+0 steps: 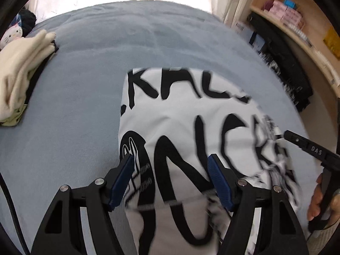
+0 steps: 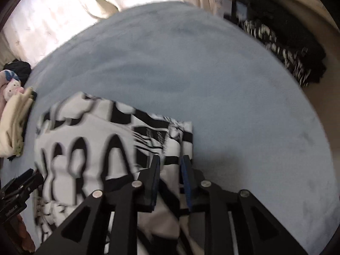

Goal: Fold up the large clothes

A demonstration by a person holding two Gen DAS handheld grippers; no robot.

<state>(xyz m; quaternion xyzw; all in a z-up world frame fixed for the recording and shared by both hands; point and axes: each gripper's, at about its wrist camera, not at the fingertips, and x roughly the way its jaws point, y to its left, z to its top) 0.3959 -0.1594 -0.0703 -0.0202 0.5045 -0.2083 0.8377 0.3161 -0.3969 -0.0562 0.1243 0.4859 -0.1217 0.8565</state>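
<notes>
At the left edge of the bed [image 1: 85,68], a stack of cream clothes [image 1: 19,72] is seen, with a soft toy [image 1: 11,35] beside it. A folded white shirt with large black lettering [image 1: 180,116] is laid on the blue bed cover, toward the near edge and right of the middle. The left gripper [image 1: 171,161] is tilted steeply down over the near part of the shirt; its blue-padded fingers [image 1: 125,170] are spread wide apart, and nothing is clamped between them. The right gripper [image 2: 170,161] is angled down at the shirt's right edge, with its fingers [image 2: 156,165] drawn close together and a narrow gap left between them; whether cloth is pinched there cannot be told through the blur. A hand [image 1: 318,197] is wrapped around that gripper's handle. Dark patterned clothes [image 2: 293,51] are piled past the bed's right edge, below a wooden shelf [image 1: 297,34].
</notes>
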